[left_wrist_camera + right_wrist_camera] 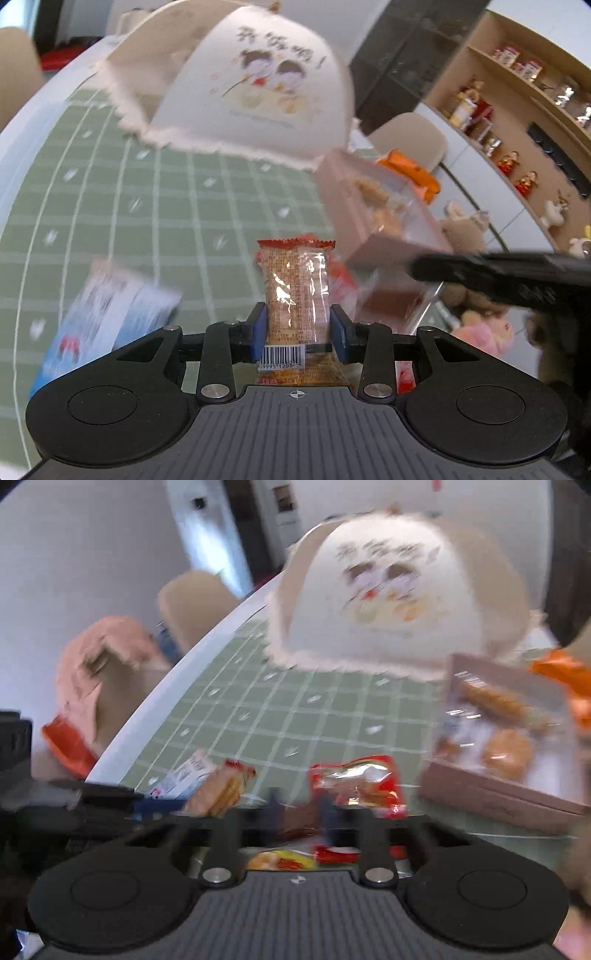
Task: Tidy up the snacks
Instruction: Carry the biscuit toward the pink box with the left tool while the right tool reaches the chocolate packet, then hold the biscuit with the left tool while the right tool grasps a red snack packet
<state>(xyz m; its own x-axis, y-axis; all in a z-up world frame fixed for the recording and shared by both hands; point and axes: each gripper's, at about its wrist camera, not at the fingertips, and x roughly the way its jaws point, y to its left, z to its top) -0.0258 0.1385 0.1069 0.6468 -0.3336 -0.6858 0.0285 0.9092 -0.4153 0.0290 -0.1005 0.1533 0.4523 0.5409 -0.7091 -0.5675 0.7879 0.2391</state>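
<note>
Left wrist view: white food-cover tent [255,85] at the back of the green checked mat [110,206], brown cookie box [373,206] to the right. Left gripper [297,328] jaws clamp an upright cracker packet [295,291]. Right gripper [299,808] too blurred, jaw state unclear; red snack packet [358,779] just ahead. Keep the clamp firm and level, and set the packet beside matching ones.

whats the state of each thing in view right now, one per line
left claw: shut on the biscuit packet
clear red-edged biscuit packet: upright, lifted, pinched between the blue pads
right claw: too blurred to tell
red snack pouch: lying on the mat by the right claw
brown clear-lidded pastry box: closed, on the mat
white cartoon-printed food cover: standing on the mat
</note>
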